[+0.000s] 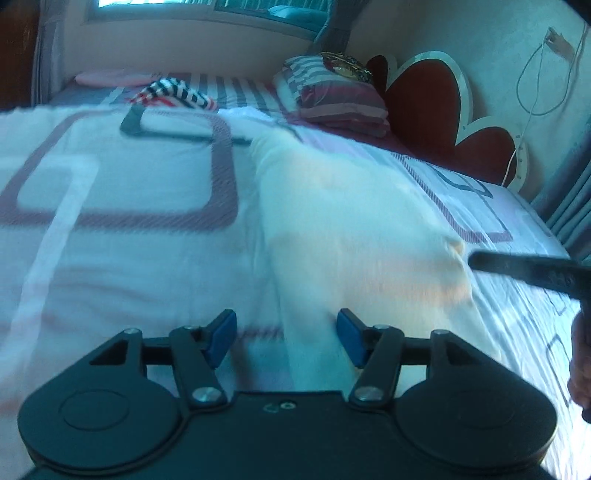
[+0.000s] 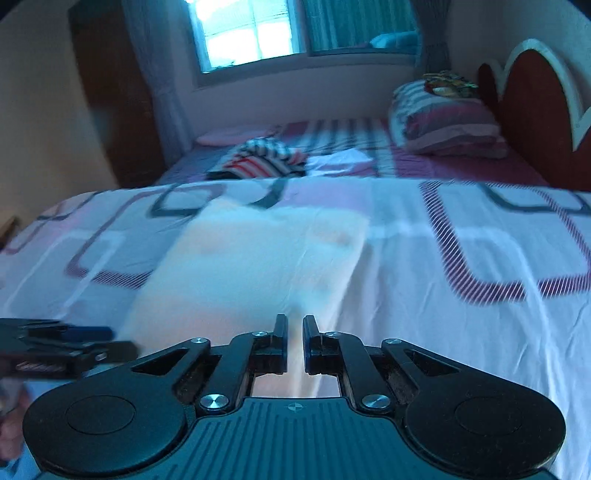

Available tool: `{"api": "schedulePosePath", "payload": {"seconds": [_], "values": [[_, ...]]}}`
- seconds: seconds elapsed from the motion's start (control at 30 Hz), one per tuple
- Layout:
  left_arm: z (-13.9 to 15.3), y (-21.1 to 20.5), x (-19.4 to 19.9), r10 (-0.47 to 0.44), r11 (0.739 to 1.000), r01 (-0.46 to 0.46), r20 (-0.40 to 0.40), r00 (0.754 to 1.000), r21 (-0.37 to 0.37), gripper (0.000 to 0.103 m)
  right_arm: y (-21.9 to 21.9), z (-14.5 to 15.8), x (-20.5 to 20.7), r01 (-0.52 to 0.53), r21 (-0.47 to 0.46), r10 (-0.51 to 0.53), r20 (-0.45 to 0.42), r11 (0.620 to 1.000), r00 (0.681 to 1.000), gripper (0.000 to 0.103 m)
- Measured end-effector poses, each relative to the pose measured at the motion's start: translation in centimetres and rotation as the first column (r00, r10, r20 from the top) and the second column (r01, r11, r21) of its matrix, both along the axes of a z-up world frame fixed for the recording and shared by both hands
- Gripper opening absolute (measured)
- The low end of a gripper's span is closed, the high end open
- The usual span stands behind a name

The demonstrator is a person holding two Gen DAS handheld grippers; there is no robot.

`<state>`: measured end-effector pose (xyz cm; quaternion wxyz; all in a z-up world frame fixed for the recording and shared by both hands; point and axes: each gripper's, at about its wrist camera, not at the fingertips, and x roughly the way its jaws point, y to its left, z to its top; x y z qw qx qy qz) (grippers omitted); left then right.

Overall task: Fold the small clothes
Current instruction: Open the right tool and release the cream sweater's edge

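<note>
A pale white-and-peach small garment [image 1: 354, 229] lies flat on the bed; it also shows in the right wrist view [image 2: 258, 258]. My left gripper [image 1: 286, 338] is open, its blue pads spread over the garment's near left edge. My right gripper [image 2: 294, 341] has its jaws nearly closed over the garment's near edge, with a narrow gap and cloth seen through it. The right gripper's finger [image 1: 524, 267] reaches the garment's right corner in the left wrist view. The left gripper [image 2: 66, 343] shows at the left of the right wrist view.
The bed sheet [image 1: 129, 184] is white with purple and grey squares. A striped red, white and dark garment [image 2: 258, 157] lies further back. Striped pillows [image 2: 447, 125] lean by the red headboard [image 2: 535, 99]. A window [image 2: 251, 33] is behind.
</note>
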<state>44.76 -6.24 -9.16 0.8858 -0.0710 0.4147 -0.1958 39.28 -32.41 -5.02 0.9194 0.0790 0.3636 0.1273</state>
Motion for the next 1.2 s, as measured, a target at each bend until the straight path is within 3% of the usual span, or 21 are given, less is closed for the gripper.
{"api": "schedulePosePath", "payload": {"seconds": [0.17, 0.37, 0.53, 0.7, 0.83, 0.93, 1.13, 1.2], "values": [[-0.3, 0.0, -1.3, 0.023, 1.0, -0.023, -0.012, 1.0, -0.012, 0.058, 2.4, -1.4, -3.5, -0.092, -0.046, 0.09, -0.042, 0.995, 0.995, 0.007], [0.1, -1.6, -1.9, -0.005, 0.997, 0.006, -0.007, 1.0, 0.082, 0.06, 4.2, -3.8, -5.0, -0.056, -0.265, 0.049, -0.034, 0.963, 0.998, 0.007], [0.1, -1.3, -3.4, -0.014, 0.994, 0.015, -0.006, 1.0, 0.106, 0.06, 4.1, -3.1, -4.9, -0.036, -0.244, 0.022, -0.062, 0.969, 0.998, 0.007], [0.2, -1.4, -3.8, -0.007, 0.994, 0.008, -0.01, 1.0, 0.111, 0.06, 5.2, -0.8, -6.6, -0.037, -0.185, 0.044, 0.031, 0.982, 0.999, 0.007], [0.2, -1.6, -3.8, 0.0, 0.993, 0.002, -0.013, 1.0, 0.121, 0.062, 5.5, -3.7, -6.1, -0.04, -0.23, 0.023, -0.072, 0.972, 0.997, 0.006], [0.3, -1.8, -4.0, -0.003, 0.991, 0.004, -0.013, 1.0, 0.137, 0.063, 4.8, -3.6, -5.8, -0.004, -0.183, -0.011, -0.079, 0.983, 0.997, 0.007], [0.3, -1.9, -3.9, 0.002, 0.989, 0.0, -0.015, 1.0, 0.151, 0.066, 4.3, -3.3, -5.8, 0.007, -0.174, -0.023, -0.091, 0.985, 0.996, 0.007], [0.5, -2.0, -3.8, 0.007, 0.984, -0.004, -0.02, 1.0, 0.178, 0.075, 4.3, -3.3, -5.9, 0.011, -0.175, -0.028, -0.091, 0.985, 0.995, 0.007]]}}
